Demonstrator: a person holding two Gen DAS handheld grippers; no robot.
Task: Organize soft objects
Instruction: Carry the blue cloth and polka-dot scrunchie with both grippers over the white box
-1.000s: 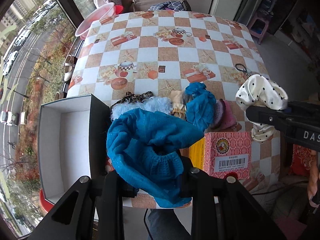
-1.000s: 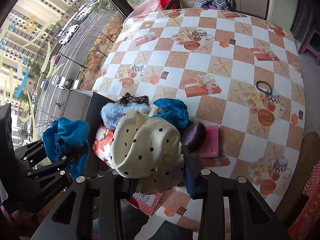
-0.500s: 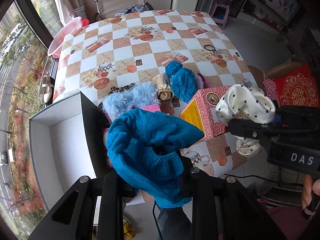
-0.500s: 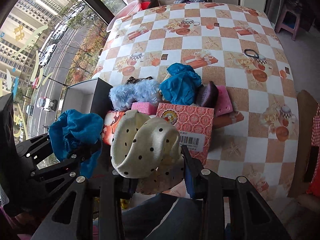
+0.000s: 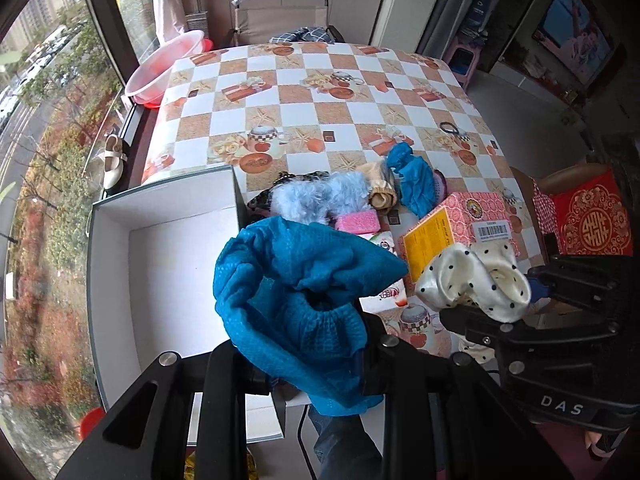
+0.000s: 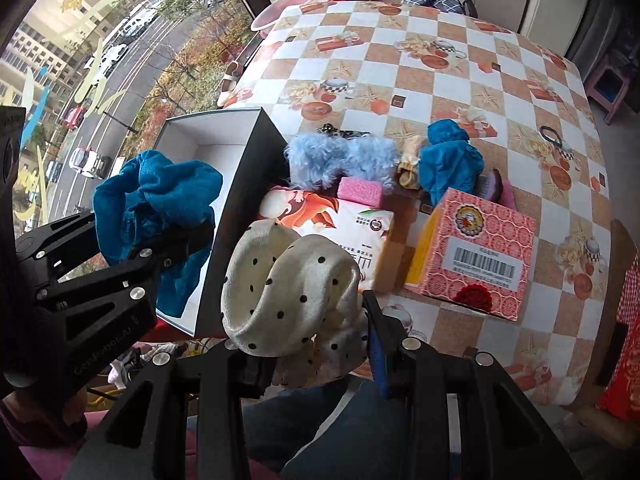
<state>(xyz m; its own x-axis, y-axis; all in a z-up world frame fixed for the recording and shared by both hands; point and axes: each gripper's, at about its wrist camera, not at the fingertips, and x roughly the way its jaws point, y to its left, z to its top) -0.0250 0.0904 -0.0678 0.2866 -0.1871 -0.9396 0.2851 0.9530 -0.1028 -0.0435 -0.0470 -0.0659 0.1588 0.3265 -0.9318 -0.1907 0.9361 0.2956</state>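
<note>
My left gripper [image 5: 304, 364] is shut on a bunched blue knit cloth [image 5: 296, 280], held above the near edge of the table beside the open white box [image 5: 160, 264]. The same blue cloth [image 6: 160, 200] shows at the left of the right wrist view, over the box [image 6: 208, 136]. My right gripper [image 6: 316, 340] is shut on a cream polka-dot cloth [image 6: 288, 284], also visible as the polka-dot cloth [image 5: 476, 280] at the right of the left wrist view. On the table lie a fluffy light-blue piece [image 6: 340, 156], another blue cloth [image 6: 448, 160], a beige piece [image 6: 408, 164] and a pink sponge [image 6: 360, 192].
A pink patterned carton [image 6: 476, 252] and an orange-and-white pack [image 6: 332, 224] stand near the table's front edge. A black hair tie [image 6: 552, 134] lies far right. A pink basin [image 5: 164, 68] sits by the window, a chair [image 5: 280, 12] behind the checked table [image 5: 320, 92].
Both grippers, each still holding its cloth, have drawn back toward the near edge of the table and shifted left; the white box and cartons now show more fully.
</note>
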